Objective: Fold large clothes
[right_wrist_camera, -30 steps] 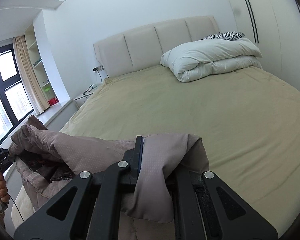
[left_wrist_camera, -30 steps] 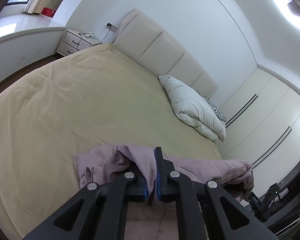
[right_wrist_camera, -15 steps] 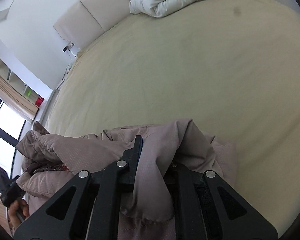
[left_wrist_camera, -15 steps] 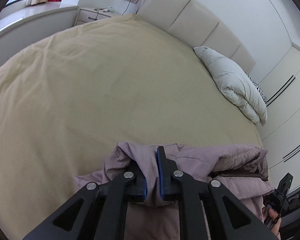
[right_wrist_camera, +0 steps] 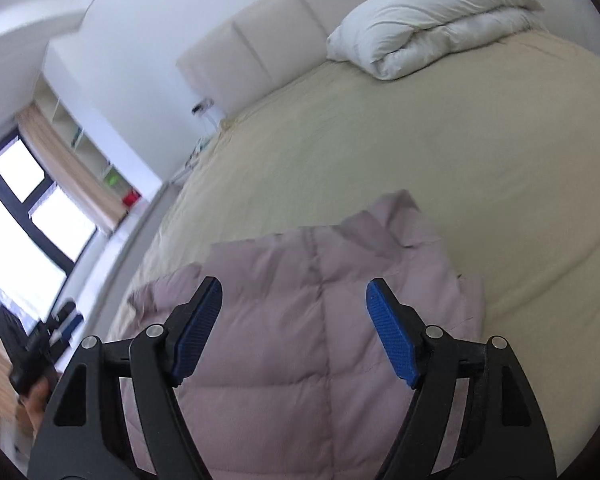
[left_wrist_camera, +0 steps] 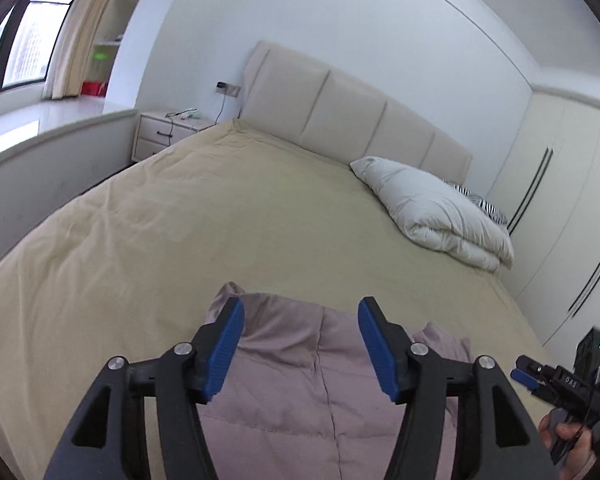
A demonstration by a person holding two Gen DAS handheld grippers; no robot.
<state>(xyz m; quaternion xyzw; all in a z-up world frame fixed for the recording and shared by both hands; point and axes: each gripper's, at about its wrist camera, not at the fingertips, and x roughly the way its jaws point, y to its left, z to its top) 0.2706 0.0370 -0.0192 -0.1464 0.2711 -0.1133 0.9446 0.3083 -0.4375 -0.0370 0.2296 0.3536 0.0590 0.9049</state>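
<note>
A mauve quilted puffer jacket [left_wrist_camera: 300, 376] lies spread flat on the near end of the beige bed [left_wrist_camera: 180, 220]. It also shows in the right wrist view [right_wrist_camera: 300, 320]. My left gripper [left_wrist_camera: 300, 344] is open and empty, held just above the jacket. My right gripper [right_wrist_camera: 294, 332] is open and empty, also above the jacket. The right gripper also shows at the lower right of the left wrist view [left_wrist_camera: 556, 384], held in a hand.
A folded white duvet [left_wrist_camera: 440, 212] and a zebra-print pillow [left_wrist_camera: 484, 208] lie by the padded headboard [left_wrist_camera: 340, 108]. A nightstand [left_wrist_camera: 168, 132] stands at the bed's left. Wardrobe doors [left_wrist_camera: 560, 200] run along the right. A low white wall [left_wrist_camera: 40, 160] borders the left side.
Both grippers were shut on bunched jacket fabric. Both have opened and let go, and the jacket now lies flat on the bed.
</note>
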